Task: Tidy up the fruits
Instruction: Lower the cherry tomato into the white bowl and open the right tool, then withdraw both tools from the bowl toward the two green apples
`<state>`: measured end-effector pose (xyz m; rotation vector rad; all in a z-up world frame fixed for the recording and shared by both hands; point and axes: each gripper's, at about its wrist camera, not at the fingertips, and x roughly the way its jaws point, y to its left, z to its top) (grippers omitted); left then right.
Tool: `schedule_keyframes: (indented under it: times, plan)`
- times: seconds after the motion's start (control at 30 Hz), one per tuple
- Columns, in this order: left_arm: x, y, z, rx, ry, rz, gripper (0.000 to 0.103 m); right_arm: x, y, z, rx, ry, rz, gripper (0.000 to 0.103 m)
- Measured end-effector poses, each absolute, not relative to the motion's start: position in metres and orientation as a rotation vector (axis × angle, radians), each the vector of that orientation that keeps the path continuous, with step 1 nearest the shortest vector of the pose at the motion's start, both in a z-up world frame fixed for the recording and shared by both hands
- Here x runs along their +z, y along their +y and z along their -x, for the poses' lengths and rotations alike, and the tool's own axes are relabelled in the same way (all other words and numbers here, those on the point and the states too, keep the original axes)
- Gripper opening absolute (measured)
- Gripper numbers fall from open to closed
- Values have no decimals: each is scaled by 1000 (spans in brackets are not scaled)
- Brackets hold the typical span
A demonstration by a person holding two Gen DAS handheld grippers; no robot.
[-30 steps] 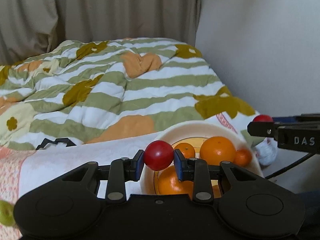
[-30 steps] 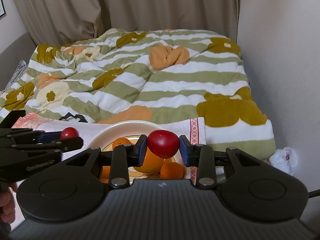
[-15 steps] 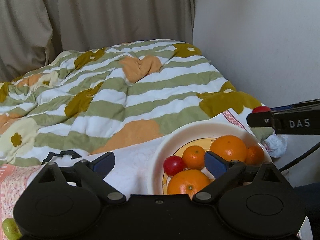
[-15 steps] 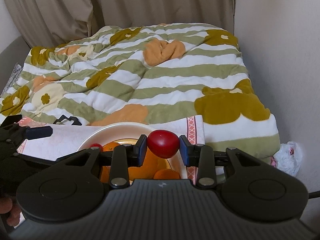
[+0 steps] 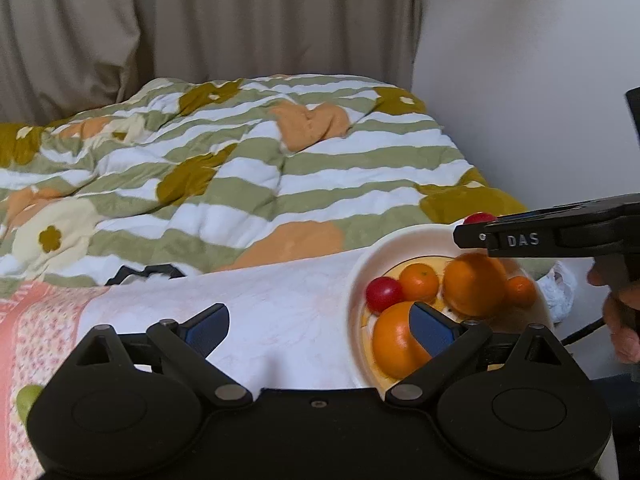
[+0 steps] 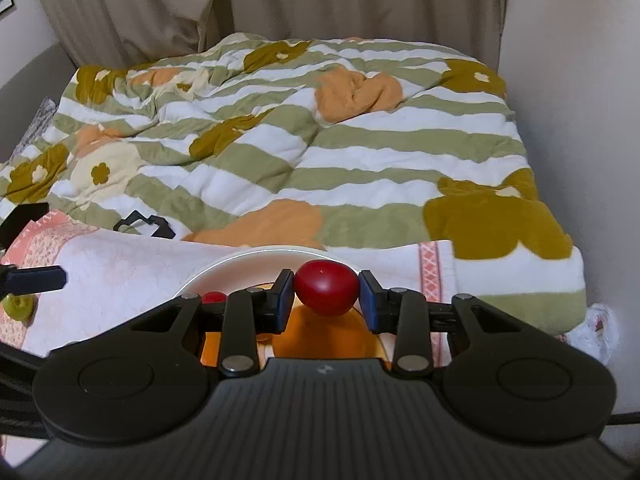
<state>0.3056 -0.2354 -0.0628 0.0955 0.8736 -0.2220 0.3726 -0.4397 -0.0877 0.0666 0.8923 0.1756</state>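
Now parted wide and holding nothing: left tongs (image 5: pixel 320 324), low over the white cloth (image 5: pixel 280 304) just left of the plate (image 5: pixel 362 280). Clenched on a red cherry tomato (image 6: pixel 326 288): right tongs (image 6: pixel 326 294), poised above the plate's far rim. Resting on the plate: another cherry tomato (image 5: pixel 383 293) beside four oranges (image 5: pixel 474 284). Behind, a striped floral quilt (image 5: pixel 248 184).

A home bedroom. A bed (image 6: pixel 500 300) covered by a quilted duvet (image 6: pixel 320 152) with green stripes and flower patches fills the room's corner, with beige curtains (image 6: pixel 260 4) hanging behind it and a plain wall (image 6: pixel 580 80) alongside. A patterned pink-and-white cloth (image 5: pixel 260 304) lies across the bed's near end.
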Motion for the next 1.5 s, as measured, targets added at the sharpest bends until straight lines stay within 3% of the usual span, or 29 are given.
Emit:
schedule_keyframes:
  times: [0.4,0.43,0.5,0.57,1.5]
  plan:
    - [-63,-213,-289,-155,875,-65,99,-112,-418,-388,220,896,-24,52]
    - [-62,-212,-287,-151,875,-64,99,-111,-418,-387,222,888,-25,56]
    - [-62,-210,-284,-145,874,-63,99,-108,-418,-382,221,869,-23,83]
    - [-60,-208,-280,-140,872,-61,99,-101,-418,-376,208,833,-22,103]
    - [14,-134,-152,-14,716,-25,103,7,-405,-228,163,708,-34,103]
